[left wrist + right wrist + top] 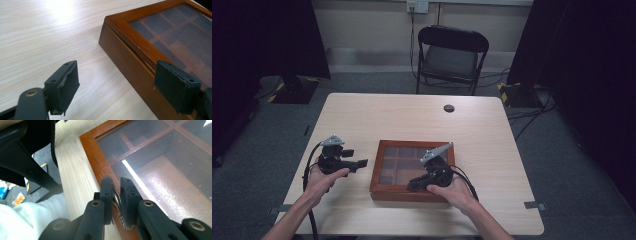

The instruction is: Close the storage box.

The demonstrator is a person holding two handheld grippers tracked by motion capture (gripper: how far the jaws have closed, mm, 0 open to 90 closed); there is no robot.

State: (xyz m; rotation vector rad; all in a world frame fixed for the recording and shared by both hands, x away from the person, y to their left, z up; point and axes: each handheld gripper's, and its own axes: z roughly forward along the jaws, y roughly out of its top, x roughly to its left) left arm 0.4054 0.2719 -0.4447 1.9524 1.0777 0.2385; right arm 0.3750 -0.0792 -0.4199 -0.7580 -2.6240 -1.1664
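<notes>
At the table's (362,115) six o'clock edge sits the wooden box (384,192); right gripper (117,188) fingers clench its metal latch (116,199), while left gripper (117,82) fingers gape empty at nine o'clock.

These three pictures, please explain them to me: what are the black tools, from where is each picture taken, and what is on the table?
A person sits at a table and holds one hand-held gripper in each hand; there is no robot arm. The high view looks down from above. The other two pictures come from small cameras on the grippers, looking along their black jaws. On the table lies a wooden box with a glass lid over dividers. The left hand-held gripper is open beside the box and holds nothing. The right hand-held gripper is shut on a small metal handle at the lid's front edge, perhaps to lift the lid.
</notes>
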